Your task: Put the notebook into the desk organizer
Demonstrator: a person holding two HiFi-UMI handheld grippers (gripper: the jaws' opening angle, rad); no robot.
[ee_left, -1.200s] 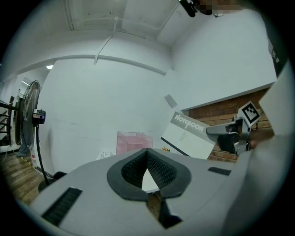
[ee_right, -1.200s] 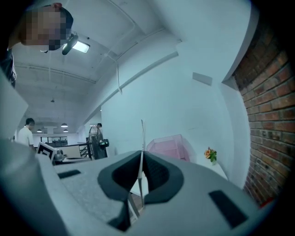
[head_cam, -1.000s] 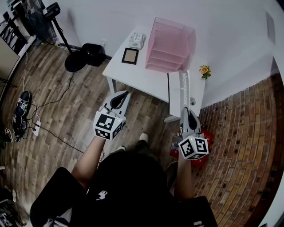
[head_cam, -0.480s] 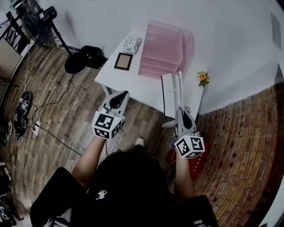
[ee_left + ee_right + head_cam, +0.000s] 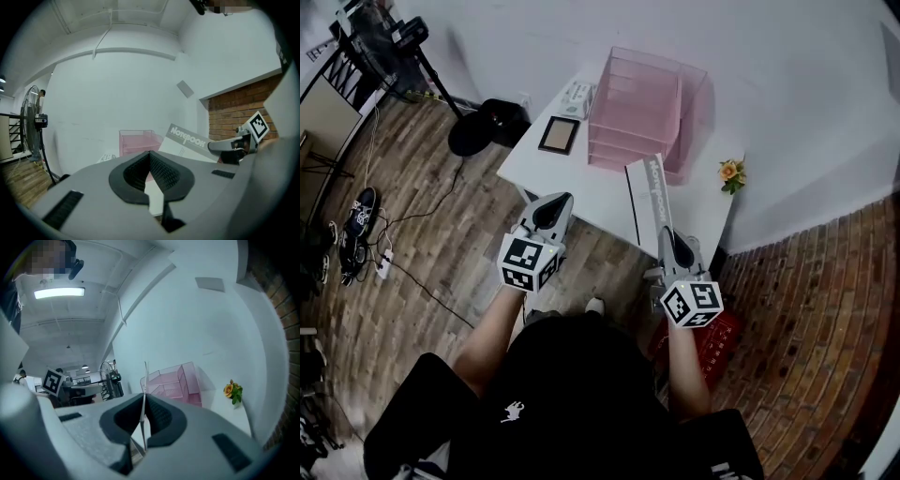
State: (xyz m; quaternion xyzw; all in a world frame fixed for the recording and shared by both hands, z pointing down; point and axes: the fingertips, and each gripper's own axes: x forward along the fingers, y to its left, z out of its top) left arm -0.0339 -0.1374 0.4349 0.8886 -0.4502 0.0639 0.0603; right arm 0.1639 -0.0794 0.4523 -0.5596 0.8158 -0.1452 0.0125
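The right gripper (image 5: 671, 239) has its jaws clamped on the notebook's (image 5: 642, 202) lower edge, holding it upright over the white bench (image 5: 572, 173), short of the pink desk organizer (image 5: 642, 108). The left gripper (image 5: 555, 206) has its jaws closed on nothing. The notebook is picked up; sliding it into the organizer is still to do.

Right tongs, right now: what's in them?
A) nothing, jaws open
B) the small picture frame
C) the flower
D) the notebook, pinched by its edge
D: in the right gripper view the right tongs are closed on the thin edge of the notebook, and the head view shows it held upright, not yet in the pink desk organizer.
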